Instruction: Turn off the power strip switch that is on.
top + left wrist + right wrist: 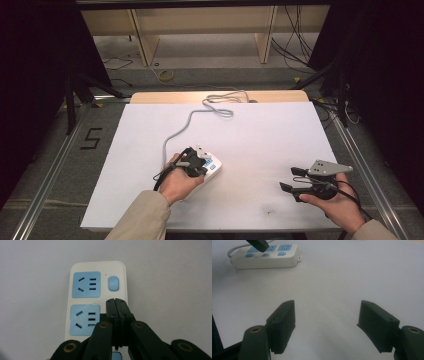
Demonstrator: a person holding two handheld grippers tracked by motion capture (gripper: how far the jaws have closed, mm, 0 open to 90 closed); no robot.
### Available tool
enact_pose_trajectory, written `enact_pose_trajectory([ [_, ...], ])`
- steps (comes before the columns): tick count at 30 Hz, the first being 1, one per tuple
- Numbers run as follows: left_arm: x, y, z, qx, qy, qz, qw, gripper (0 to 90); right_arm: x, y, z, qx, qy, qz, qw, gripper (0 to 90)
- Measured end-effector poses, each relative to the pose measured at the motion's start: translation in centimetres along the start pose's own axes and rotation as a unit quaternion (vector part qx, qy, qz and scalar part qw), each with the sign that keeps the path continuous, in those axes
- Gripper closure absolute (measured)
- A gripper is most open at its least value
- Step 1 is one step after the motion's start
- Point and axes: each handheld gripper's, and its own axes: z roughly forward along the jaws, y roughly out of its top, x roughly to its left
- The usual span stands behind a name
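The left gripper [116, 301] has its jaws pressed together, right over the white power strip [97, 267], beside a blue socket [85, 320]. The left gripper view shows a blue button [113, 283] past the tips. The right gripper [325, 325], well apart from the strip, gapes wide over the white table [270, 130].

The white board [260, 135] lies bare from twelve round to five o'clock. Obstacles sit toward eight o'clock: the power strip [212, 170] and its grey cord [175, 135] running to twelve.
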Motion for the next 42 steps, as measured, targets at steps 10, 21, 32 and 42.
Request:
enact_pose_trajectory([
  [10,-0.03,0.03,0.36,0.006,0.001,0.005,1.0,90.0,0.0,-0.02,0.02,0.002,0.0,-0.001,1.0,30.1],
  [21,-0.12,0.04,0.61,0.011,0.002,0.008,0.9999,90.0,0.0,-0.02,0.04,0.001,0.001,-0.001,1.0,30.1],
  [32,-0.17,0.13,0.67,0.014,0.003,0.013,0.9998,90.0,0.05,-0.03,0.06,0.002,0.003,0.0,1.0,30.1],
  [42,0.0,0.54,0.74,0.029,0.0,0.009,0.9995,90.0,0.05,-0.05,0.07,0.003,0.004,0.0,1.0,30.0],
])
